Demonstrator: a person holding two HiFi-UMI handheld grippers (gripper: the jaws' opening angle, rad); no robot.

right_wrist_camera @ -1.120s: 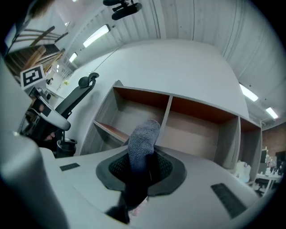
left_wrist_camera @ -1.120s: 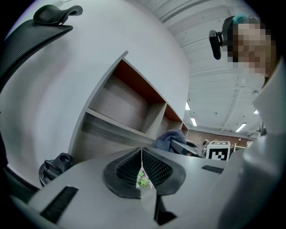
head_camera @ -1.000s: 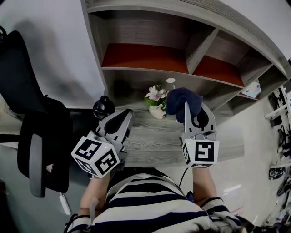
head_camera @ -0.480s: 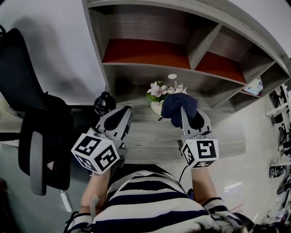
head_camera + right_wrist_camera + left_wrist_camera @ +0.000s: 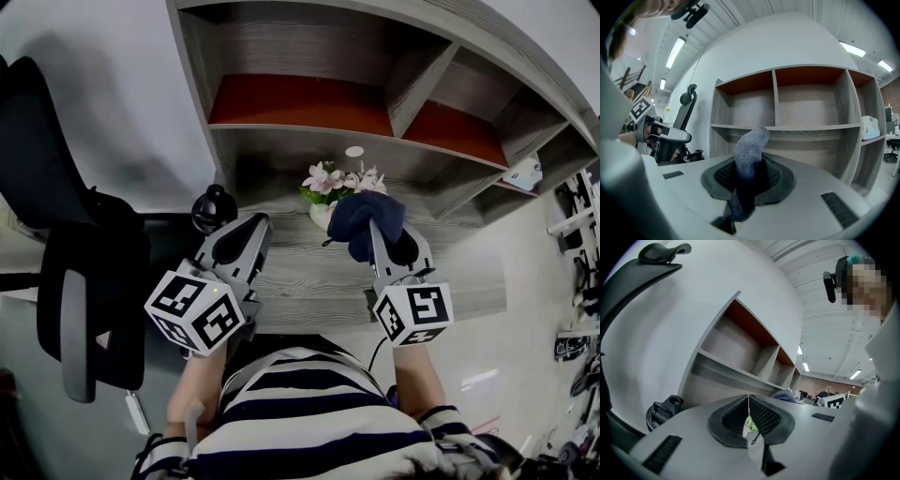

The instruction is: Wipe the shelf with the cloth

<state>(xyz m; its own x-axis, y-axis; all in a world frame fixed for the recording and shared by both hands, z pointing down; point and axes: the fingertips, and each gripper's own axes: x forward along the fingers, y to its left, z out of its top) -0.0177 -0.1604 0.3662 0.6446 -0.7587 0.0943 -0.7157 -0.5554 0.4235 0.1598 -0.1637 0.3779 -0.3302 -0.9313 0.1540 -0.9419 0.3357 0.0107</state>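
Navy cloth (image 5: 367, 217), pinched in the right tongs (image 5: 373, 234) at frame centre, poised over the grey shelf (image 5: 291, 274) beside potted flowers (image 5: 336, 183), left tongs (image 5: 257, 227) closed on nothing; wiping seemingly about to start, needing downward press.

Open-plan office or workspace. Black mesh office chair (image 5: 89, 291) next to a wood-grain shelf unit (image 5: 309, 56) with red-brown panels in the upper cubbies. White wall (image 5: 103, 103), long strip ceiling lights (image 5: 675, 52), and a brick far wall (image 5: 813, 391) with a seated person (image 5: 827, 392) in the distance.
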